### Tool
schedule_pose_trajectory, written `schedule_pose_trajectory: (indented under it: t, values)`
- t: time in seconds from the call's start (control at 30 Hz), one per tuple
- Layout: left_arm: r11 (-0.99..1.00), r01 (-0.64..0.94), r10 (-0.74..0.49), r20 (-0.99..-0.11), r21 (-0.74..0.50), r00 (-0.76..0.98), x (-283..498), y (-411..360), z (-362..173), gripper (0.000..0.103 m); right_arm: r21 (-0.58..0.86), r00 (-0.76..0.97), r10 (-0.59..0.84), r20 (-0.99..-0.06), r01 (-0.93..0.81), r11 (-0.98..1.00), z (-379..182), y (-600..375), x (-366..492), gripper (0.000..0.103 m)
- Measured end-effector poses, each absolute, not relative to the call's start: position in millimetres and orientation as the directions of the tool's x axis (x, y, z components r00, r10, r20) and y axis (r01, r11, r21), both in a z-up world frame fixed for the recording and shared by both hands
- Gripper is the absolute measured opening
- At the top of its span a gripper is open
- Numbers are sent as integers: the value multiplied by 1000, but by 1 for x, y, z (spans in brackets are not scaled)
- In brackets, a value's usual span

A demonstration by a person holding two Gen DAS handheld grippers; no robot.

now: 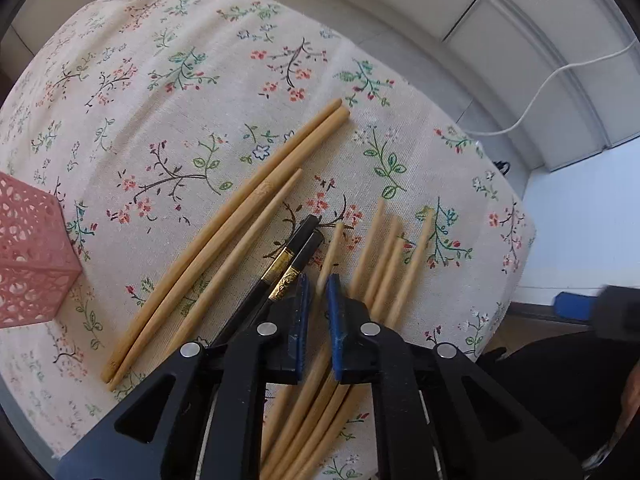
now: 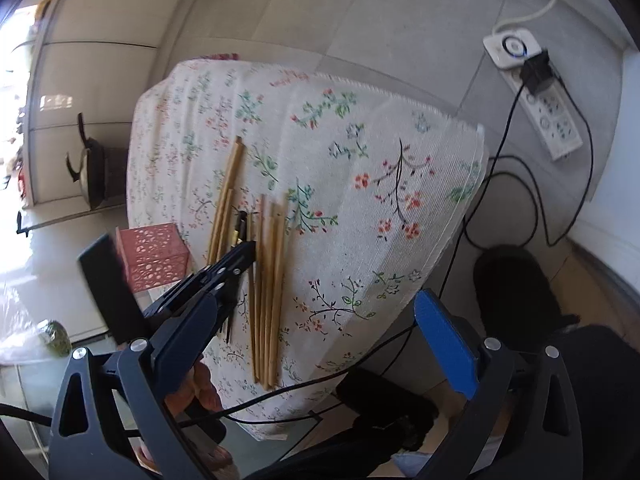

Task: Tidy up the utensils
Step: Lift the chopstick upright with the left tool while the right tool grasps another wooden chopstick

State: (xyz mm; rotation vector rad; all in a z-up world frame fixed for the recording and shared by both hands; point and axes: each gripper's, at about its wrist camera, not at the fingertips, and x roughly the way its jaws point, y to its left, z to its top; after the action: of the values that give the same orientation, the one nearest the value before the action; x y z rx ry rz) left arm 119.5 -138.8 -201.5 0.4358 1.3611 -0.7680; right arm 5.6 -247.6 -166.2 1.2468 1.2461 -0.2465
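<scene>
Several bamboo chopsticks (image 1: 256,216) and a black pair with gold bands (image 1: 288,264) lie on the floral tablecloth (image 1: 168,92). My left gripper (image 1: 319,292) is low over them, its blue pads closed on one bamboo chopstick (image 1: 333,248) that looks blurred. More bamboo chopsticks (image 1: 394,248) lie just to its right. In the right wrist view my right gripper (image 2: 320,340) is open and empty, held high above the table's near edge; the left gripper (image 2: 224,276) shows over the chopsticks (image 2: 268,280). A pink perforated holder (image 1: 28,248) stands at the left, and it shows in the right wrist view (image 2: 154,256).
The small table has edges close on all sides, with floor beyond. A white power strip (image 2: 536,92) with black cables lies on the floor at the right. A dark stool or bag (image 2: 516,292) sits below the table's right side.
</scene>
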Motion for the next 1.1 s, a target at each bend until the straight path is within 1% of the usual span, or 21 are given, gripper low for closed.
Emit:
schedule_pose_trajectory:
  t: [0.07, 0.13, 0.23, 0.3, 0.33, 0.4, 0.5, 0.53, 0.57, 0.63, 0.7, 0.77, 1.03, 1.1]
  values:
    - [671, 732, -251, -965, -119, 72, 116, -133, -199, 6, 559, 379, 456, -805, 741, 373, -174, -242, 11, 96]
    - [660, 744, -268, -957, -102, 107, 112, -126, -192, 5, 556, 382, 446, -810, 742, 375, -178, -235, 19, 93]
    - [668, 739, -315, -933, -88, 173, 105, -113, -168, 5, 557, 381, 442, -812, 733, 391, -181, -224, 30, 83]
    - [677, 730, -352, -913, -95, 208, 98, -100, -150, 5, 551, 367, 446, -816, 725, 412, -184, -213, 39, 72]
    - [684, 722, -373, -901, -105, 223, 94, -91, -140, 5, 547, 357, 449, -819, 721, 425, -187, -208, 44, 68]
    - [701, 703, -415, -872, -124, 260, 84, -72, -118, 5, 536, 335, 454, -826, 717, 446, -189, -201, 54, 50]
    - [726, 673, -458, -830, -142, 319, 67, -42, -89, 5, 520, 316, 448, -836, 716, 466, -193, -193, 68, 36]
    - [733, 664, -467, -819, -148, 334, 61, -35, -85, 5, 511, 313, 435, -844, 716, 476, -194, -190, 71, 33]
    - [740, 655, -476, -808, -154, 347, 56, -29, -78, 5, 501, 311, 421, -852, 716, 485, -194, -187, 74, 27]
    - [749, 642, -494, -783, -162, 378, 49, -16, -65, 5, 477, 296, 395, -869, 712, 515, -194, -182, 80, 23]
    - [754, 635, -509, -761, -168, 402, 43, -4, -51, 5, 449, 279, 371, -886, 715, 536, -196, -179, 82, 16]
    - [751, 635, -528, -740, -178, 417, 39, 1, -43, 5, 432, 273, 349, -896, 718, 546, -196, -178, 83, 14]
    - [751, 634, -549, -708, -184, 444, 32, 14, -28, 5, 403, 250, 328, -911, 703, 586, -195, -172, 92, 15]
    - [754, 630, -551, -701, -186, 453, 31, 17, -24, 5, 380, 237, 304, -923, 692, 614, -194, -165, 96, 15]
